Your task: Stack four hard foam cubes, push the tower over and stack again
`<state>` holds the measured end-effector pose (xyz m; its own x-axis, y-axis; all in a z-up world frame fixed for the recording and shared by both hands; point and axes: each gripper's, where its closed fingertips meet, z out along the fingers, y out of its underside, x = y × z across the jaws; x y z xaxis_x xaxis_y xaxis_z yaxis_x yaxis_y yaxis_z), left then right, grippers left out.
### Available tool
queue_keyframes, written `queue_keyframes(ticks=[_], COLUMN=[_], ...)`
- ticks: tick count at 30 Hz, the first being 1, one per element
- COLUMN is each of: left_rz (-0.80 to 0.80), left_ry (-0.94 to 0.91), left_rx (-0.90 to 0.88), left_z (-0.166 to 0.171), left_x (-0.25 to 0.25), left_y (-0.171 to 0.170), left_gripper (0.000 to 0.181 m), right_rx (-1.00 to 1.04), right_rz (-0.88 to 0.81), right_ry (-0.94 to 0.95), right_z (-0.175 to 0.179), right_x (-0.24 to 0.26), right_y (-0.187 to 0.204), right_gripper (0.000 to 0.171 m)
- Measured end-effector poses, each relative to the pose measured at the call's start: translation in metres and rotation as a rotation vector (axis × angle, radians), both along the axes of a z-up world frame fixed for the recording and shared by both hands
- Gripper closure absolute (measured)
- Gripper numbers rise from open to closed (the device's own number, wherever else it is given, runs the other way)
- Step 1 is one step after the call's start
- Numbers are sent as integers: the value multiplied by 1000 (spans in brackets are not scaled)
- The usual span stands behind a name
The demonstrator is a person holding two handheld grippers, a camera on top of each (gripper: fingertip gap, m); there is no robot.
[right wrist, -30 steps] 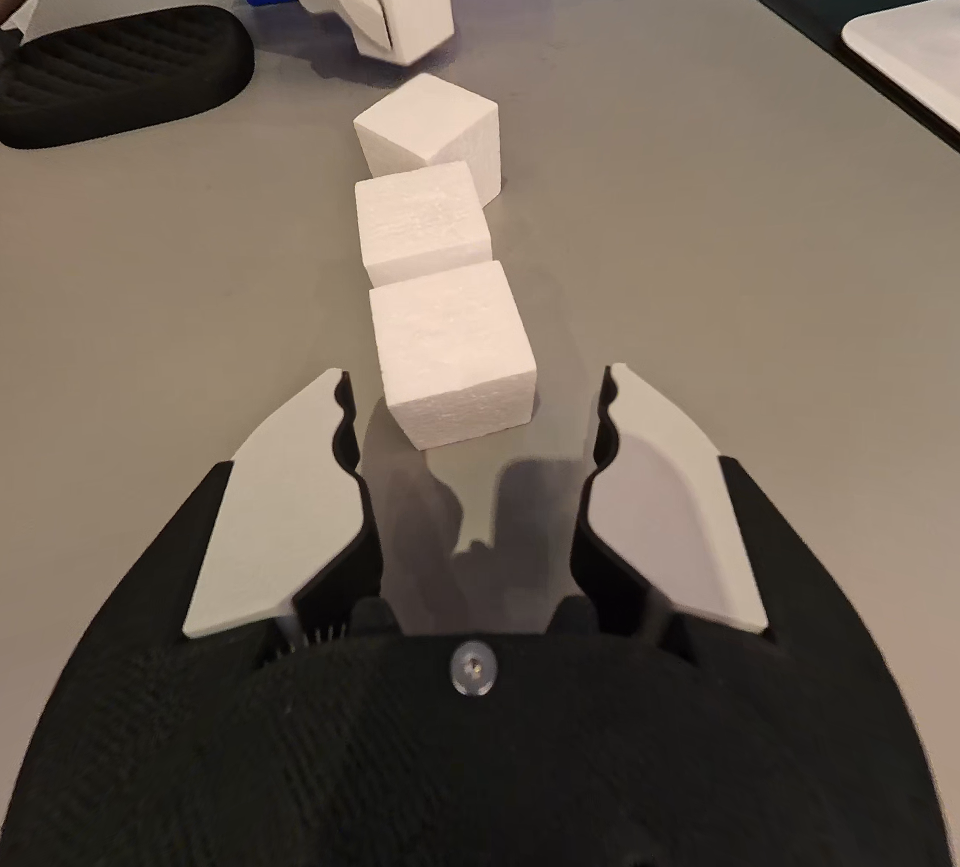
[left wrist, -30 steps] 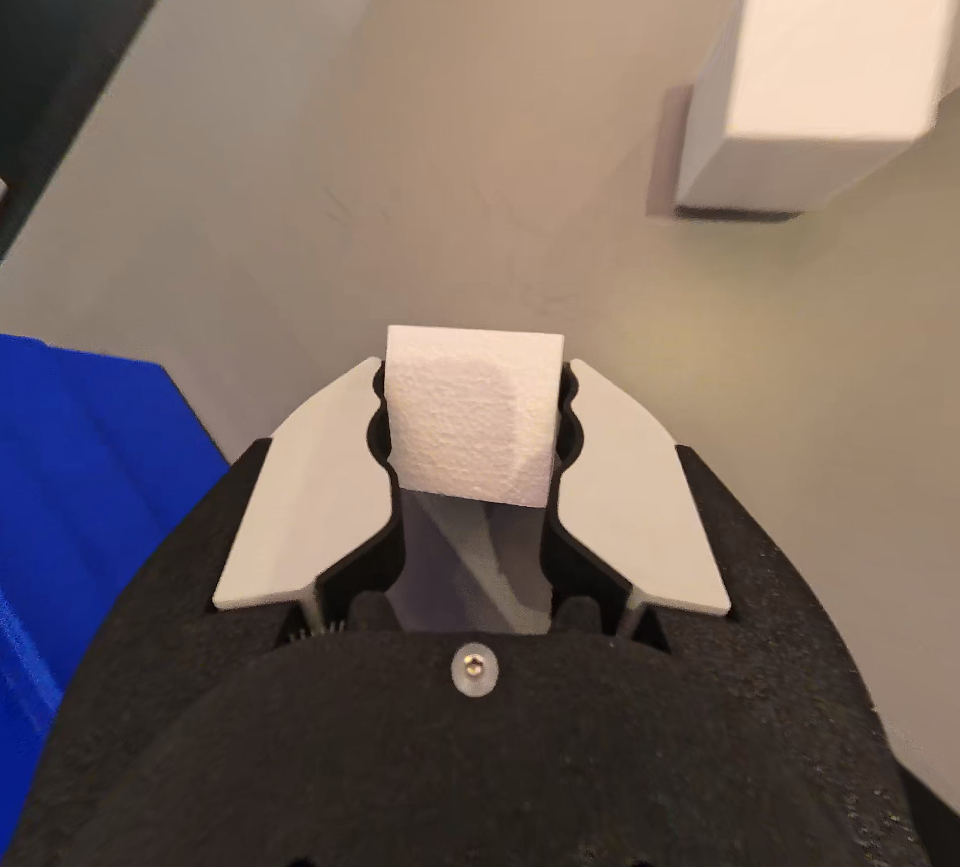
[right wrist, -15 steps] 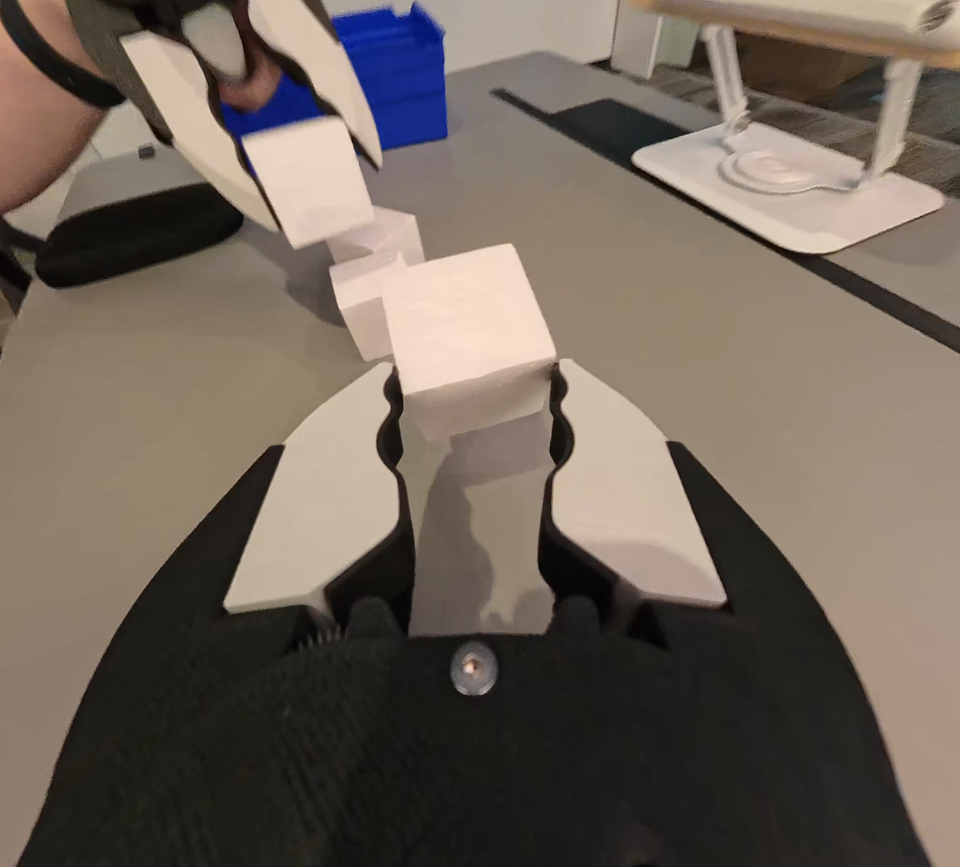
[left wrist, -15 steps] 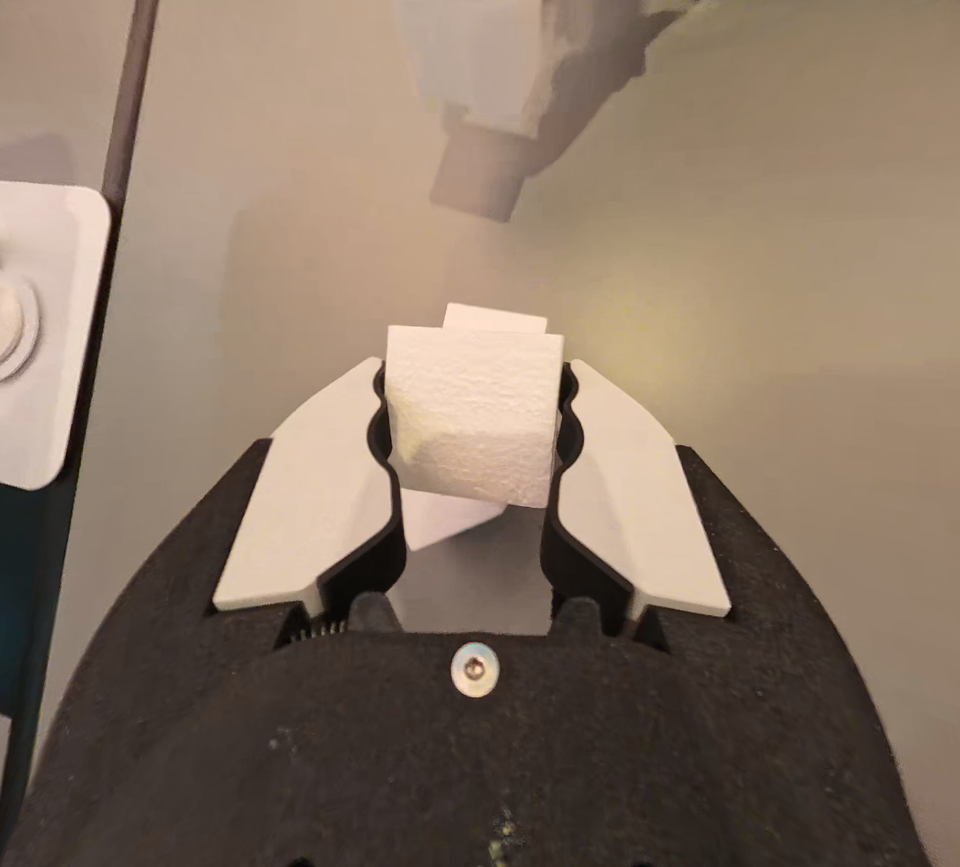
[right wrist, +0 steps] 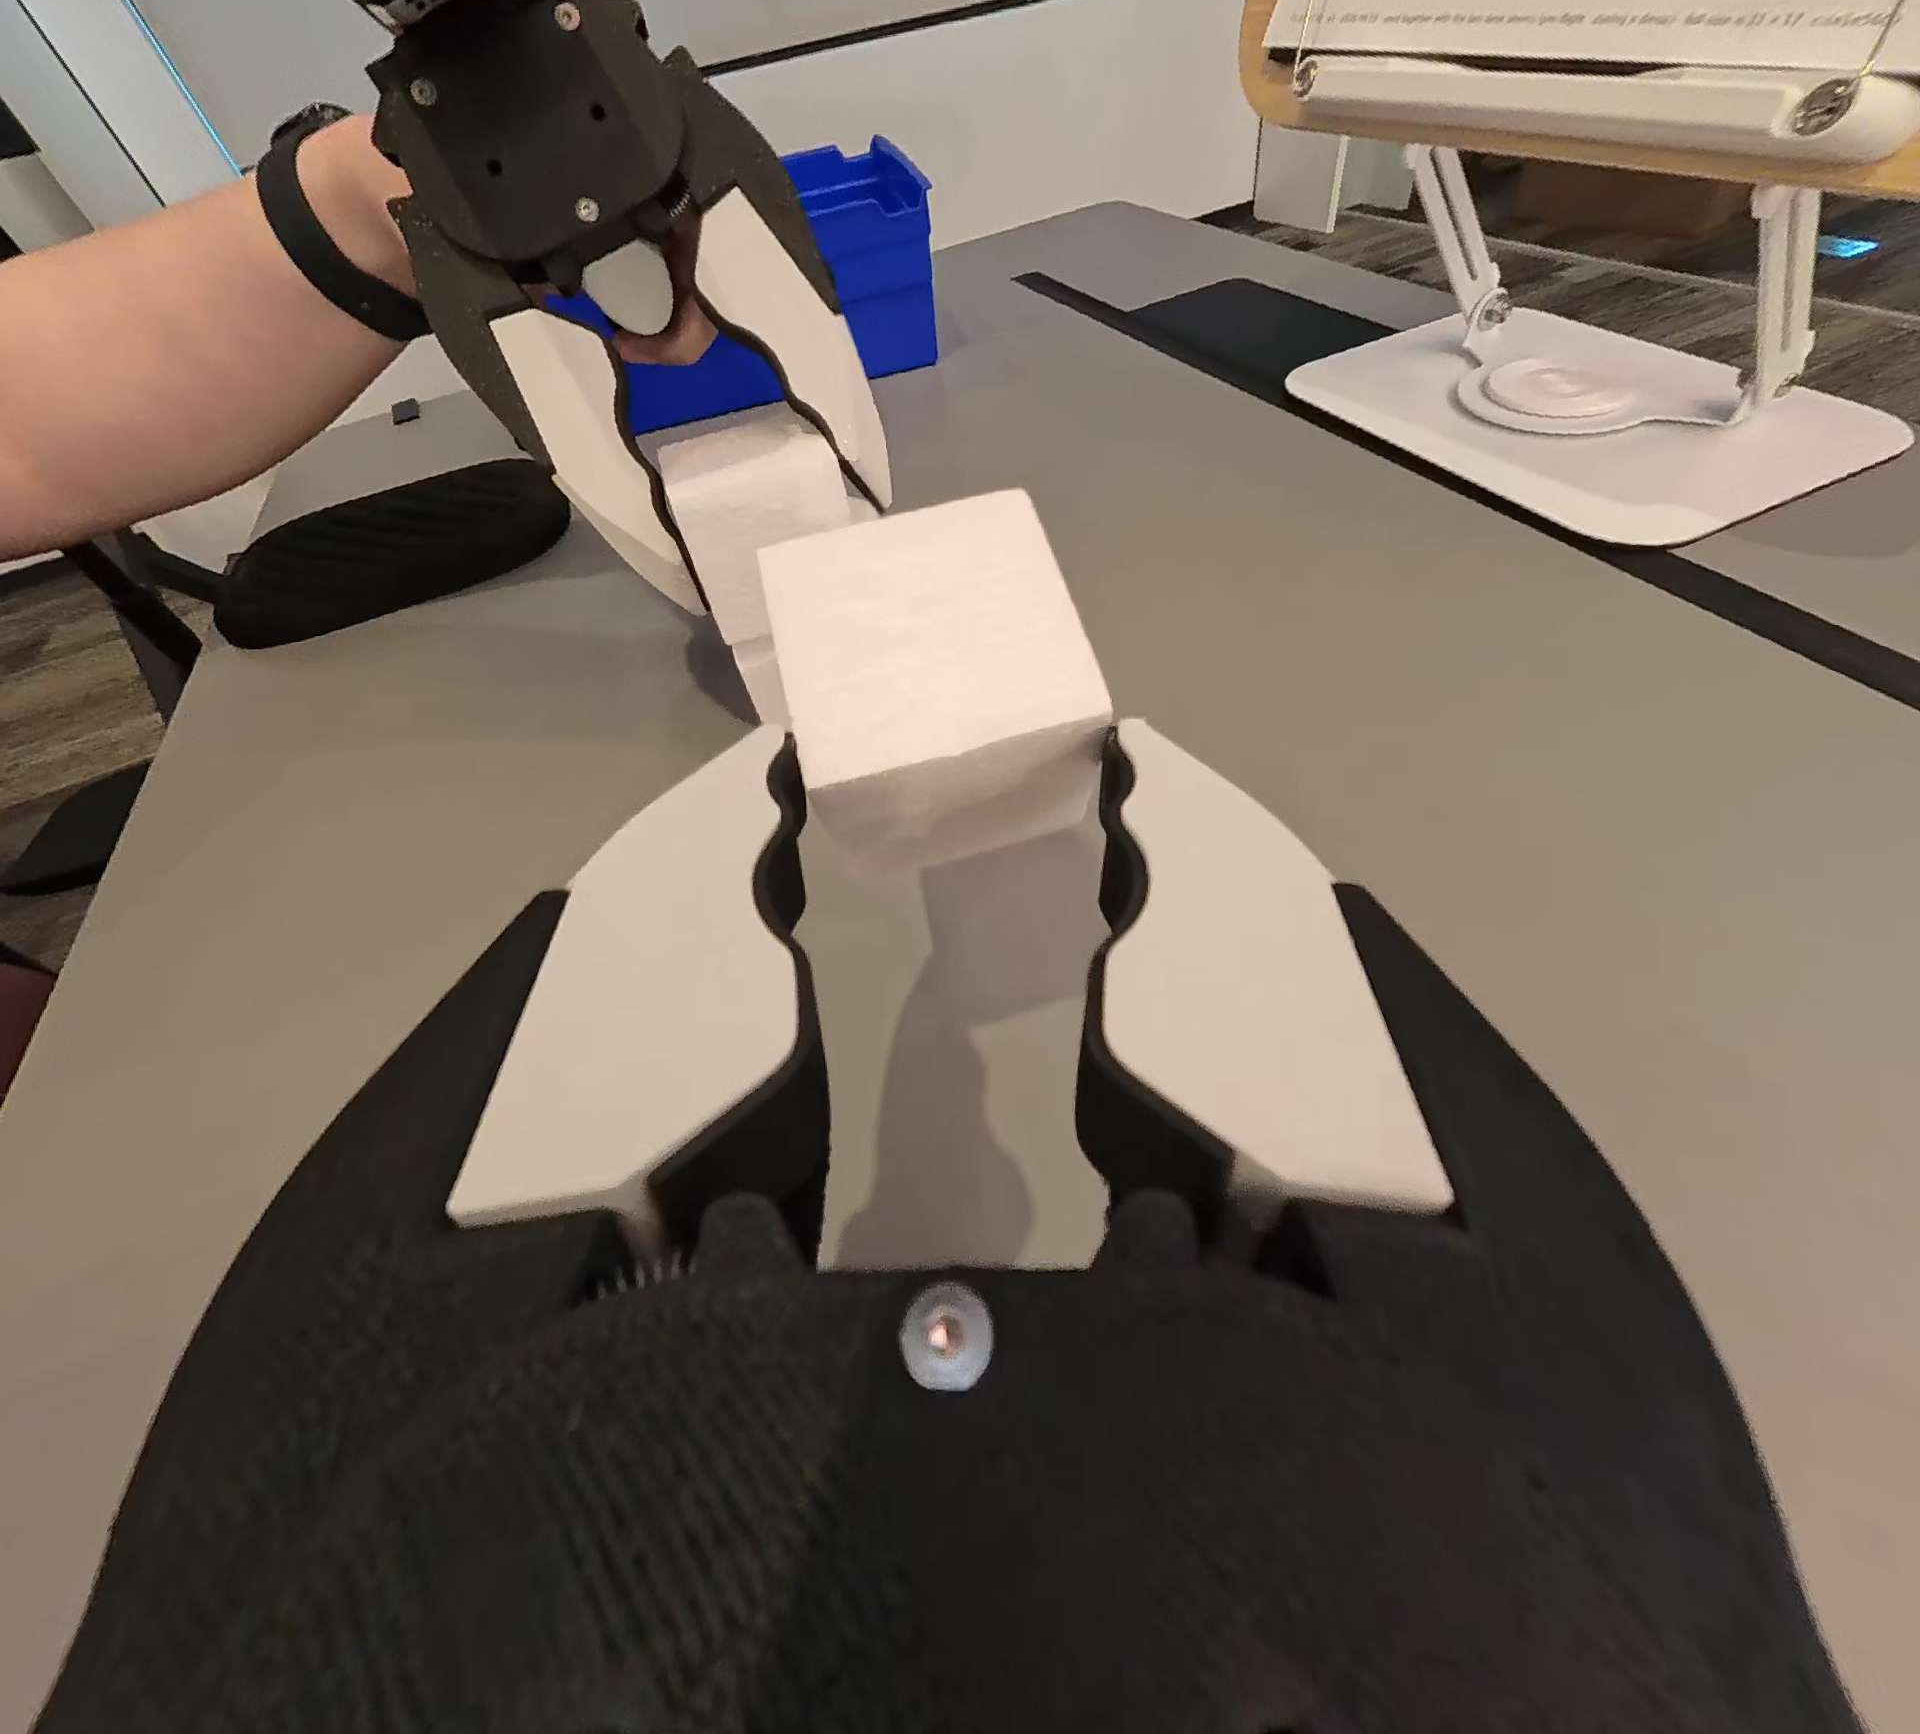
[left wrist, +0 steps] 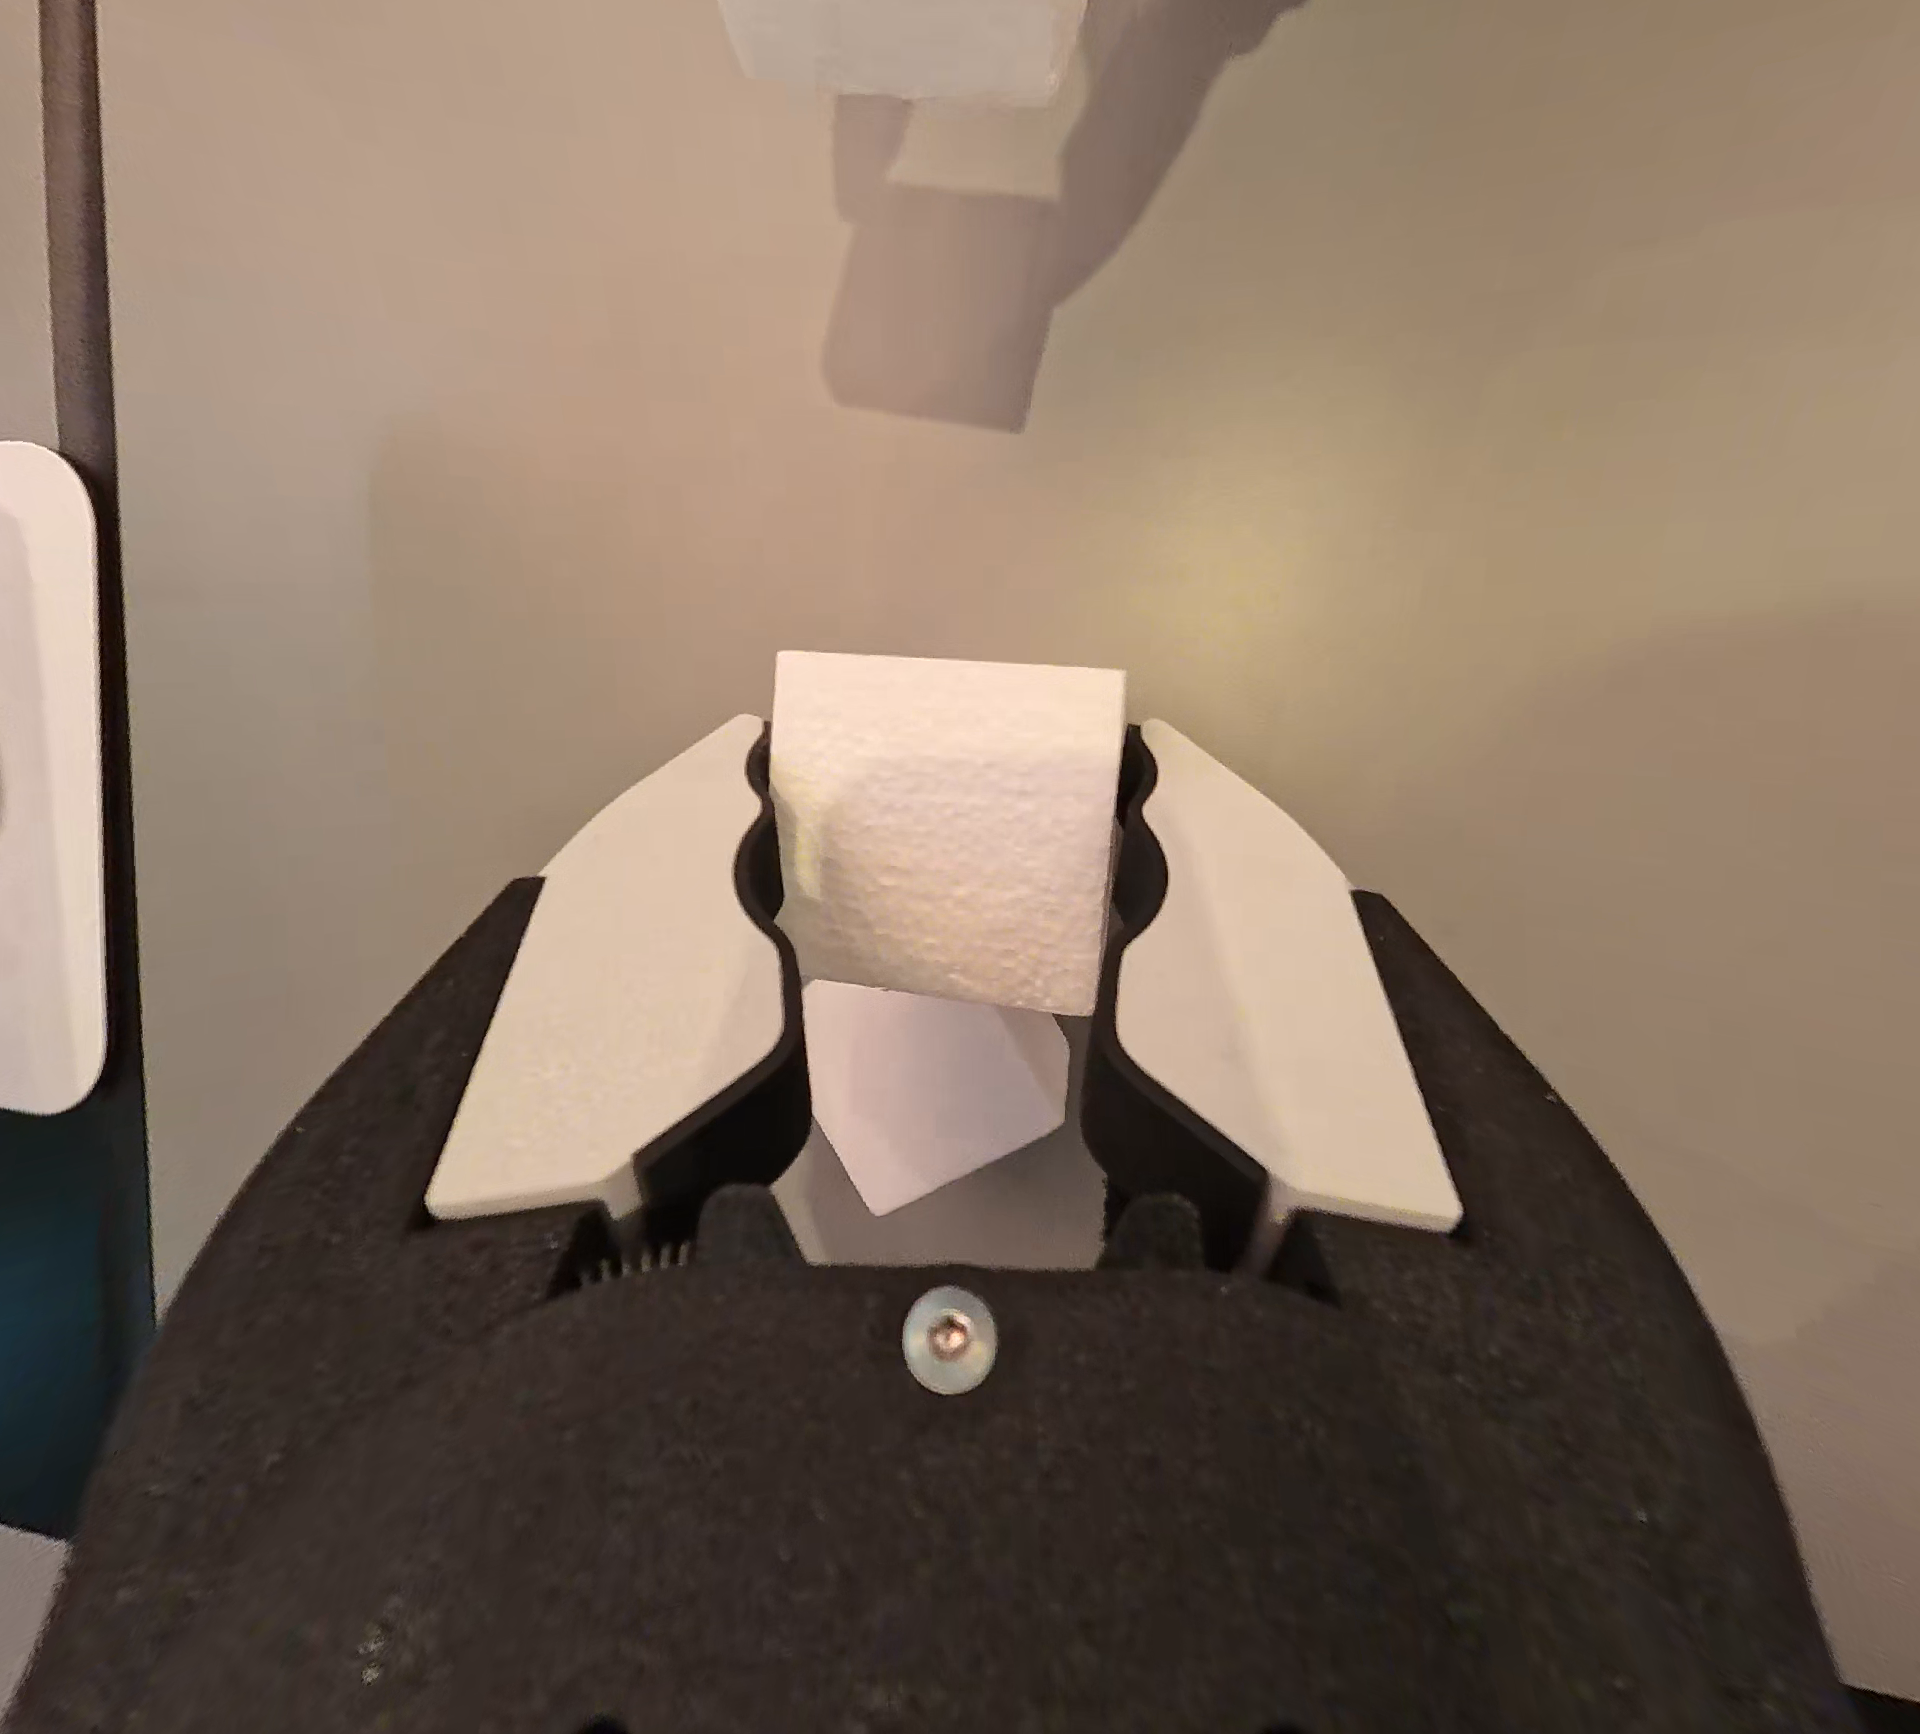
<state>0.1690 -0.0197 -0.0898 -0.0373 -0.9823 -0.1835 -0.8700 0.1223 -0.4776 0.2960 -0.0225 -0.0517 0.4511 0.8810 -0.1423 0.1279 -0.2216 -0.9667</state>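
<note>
My left gripper (left wrist: pixel 948 837) clamps one cube (left wrist: pixel 951 837); right gripper (right wrist: pixel 948 785) clamps another cube (right wrist: pixel 935 645). Risk: they collide at 12 o'clock, toppling the base cube (left wrist: pixel 935 1128).

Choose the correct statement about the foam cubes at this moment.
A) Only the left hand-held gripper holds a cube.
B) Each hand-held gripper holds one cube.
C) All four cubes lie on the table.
B: the left hand-held gripper is shut on a cube, and the right hand-held gripper clamps another cube.
</note>
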Motion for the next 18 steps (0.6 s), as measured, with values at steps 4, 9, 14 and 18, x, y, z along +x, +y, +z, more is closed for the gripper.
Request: queue_keyframes(ticks=[4,9,14,18], left_rz=[-13,19,175,275], left_ry=[20,-57,-407,-824], left_rx=[-1,-3,111,137], left_z=[-7,6,74,118], left_x=[-1,-1,-39,-89], left_y=[1,0,3,-6], left_gripper=[118,98,99,130], right_rx=[-14,-21,41,71], right_rz=[14,24,87,172], right_ry=[-17,-13,41,72], right_z=[-4,-5,16,54], right_x=[-3,-5,-22,-61], right_y=[-1,-1,-11,-21], right_gripper=[116,116,116,116])
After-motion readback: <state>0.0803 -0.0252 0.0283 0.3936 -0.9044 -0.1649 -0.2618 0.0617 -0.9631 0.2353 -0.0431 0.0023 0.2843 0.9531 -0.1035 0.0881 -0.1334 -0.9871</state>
